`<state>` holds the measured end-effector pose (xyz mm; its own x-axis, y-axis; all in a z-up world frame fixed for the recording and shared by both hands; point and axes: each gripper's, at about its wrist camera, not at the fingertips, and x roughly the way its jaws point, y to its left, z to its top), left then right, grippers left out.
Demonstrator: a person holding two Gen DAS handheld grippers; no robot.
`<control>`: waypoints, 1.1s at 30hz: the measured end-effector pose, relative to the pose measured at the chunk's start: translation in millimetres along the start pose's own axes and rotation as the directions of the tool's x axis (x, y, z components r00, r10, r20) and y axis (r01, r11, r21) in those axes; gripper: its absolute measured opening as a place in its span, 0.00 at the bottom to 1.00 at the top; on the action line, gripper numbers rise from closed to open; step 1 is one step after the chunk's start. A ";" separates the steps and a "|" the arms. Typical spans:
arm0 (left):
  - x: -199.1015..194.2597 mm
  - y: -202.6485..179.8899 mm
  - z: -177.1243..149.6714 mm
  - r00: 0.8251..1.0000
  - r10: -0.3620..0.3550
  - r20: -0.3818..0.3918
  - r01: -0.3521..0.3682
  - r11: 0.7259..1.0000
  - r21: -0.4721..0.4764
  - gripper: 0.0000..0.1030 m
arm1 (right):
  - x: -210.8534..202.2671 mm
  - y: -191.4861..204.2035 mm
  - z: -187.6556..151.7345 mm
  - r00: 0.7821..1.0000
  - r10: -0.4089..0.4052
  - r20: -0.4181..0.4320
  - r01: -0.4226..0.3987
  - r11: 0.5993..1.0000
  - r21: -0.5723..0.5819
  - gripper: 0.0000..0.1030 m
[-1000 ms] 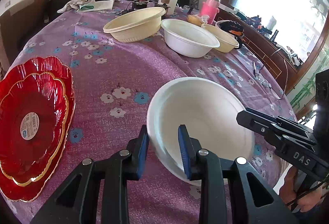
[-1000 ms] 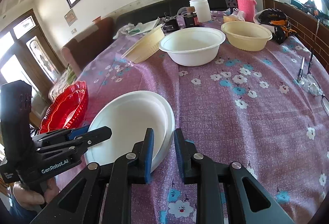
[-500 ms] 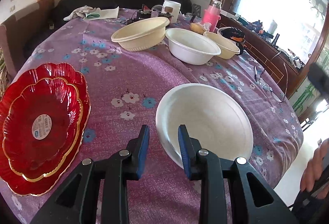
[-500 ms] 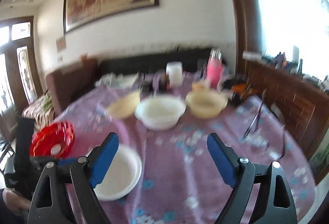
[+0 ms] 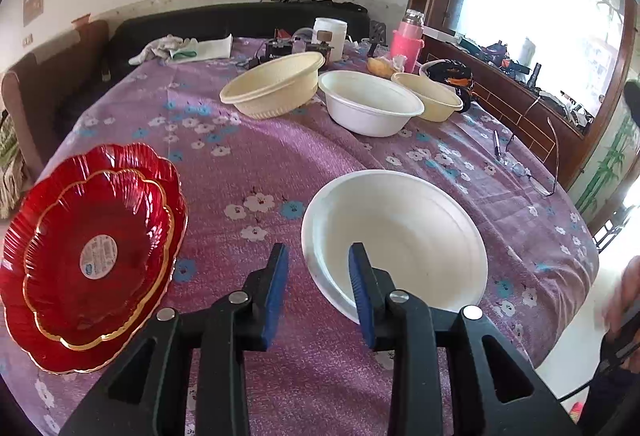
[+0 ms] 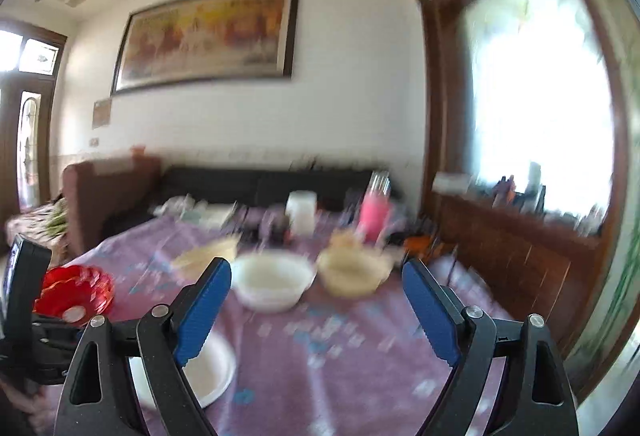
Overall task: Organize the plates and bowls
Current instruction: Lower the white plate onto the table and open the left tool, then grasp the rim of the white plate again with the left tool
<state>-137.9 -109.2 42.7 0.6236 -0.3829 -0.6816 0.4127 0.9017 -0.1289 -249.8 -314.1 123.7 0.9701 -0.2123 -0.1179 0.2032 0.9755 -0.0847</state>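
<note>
Plates loosed near the table edge, both tools empty

Left wrist view: left tool has its jaws partly apart and just opening further, straddling the near rim of the white plate without pinching it; the plate lies flat, face up, round with no long axis, directly ahead of the fingertips, and the red plates sit stacked to the tool's left. Risk, as I judge it: a pad lifting away could snag that rim and drag the plate toward the table edge. Right wrist view: right tool gapes wide, holding nothing, aimed almost level at the white bowl well ahead; motion blur suggests speed, so a hasty reach could knock it into neighbouring bowls.
</note>
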 end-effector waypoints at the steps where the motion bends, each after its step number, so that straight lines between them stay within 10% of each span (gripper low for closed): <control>1: -1.2 -1.3 -0.1 1.000 0.001 0.005 -0.001 1.000 0.005 0.34 | -3.9 0.9 1.4 0.999 0.027 0.018 -0.027 1.000 -0.002 0.88; 9: -4.5 -3.9 -1.2 1.000 0.016 0.014 -0.016 1.000 0.013 0.44 | 13.1 -3.8 -1.8 0.975 0.171 -0.144 -0.160 0.983 0.085 0.91; 15: -4.2 -2.0 -1.8 1.000 0.022 0.007 -0.022 1.000 0.006 0.45 | 45.8 -15.4 -21.9 0.914 0.264 -0.309 -0.201 0.955 0.220 0.51; 25: -37.7 -4.0 -31.0 0.998 -0.065 0.018 0.066 0.994 -0.091 0.46 | 60.9 -26.7 -34.3 0.879 0.290 -0.378 -0.179 0.936 0.302 0.51; 33: -51.1 -18.5 -54.4 0.998 -0.067 -0.021 0.066 0.995 -0.071 0.76 | 58.0 -17.0 -30.7 0.872 0.308 -0.381 -0.211 0.937 0.277 0.51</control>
<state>-213.5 -95.4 40.8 0.5801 -0.4383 -0.6866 0.4046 0.8866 -0.2240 -201.1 -344.8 88.0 0.8577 0.0935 -0.5056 0.0231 0.9753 0.2196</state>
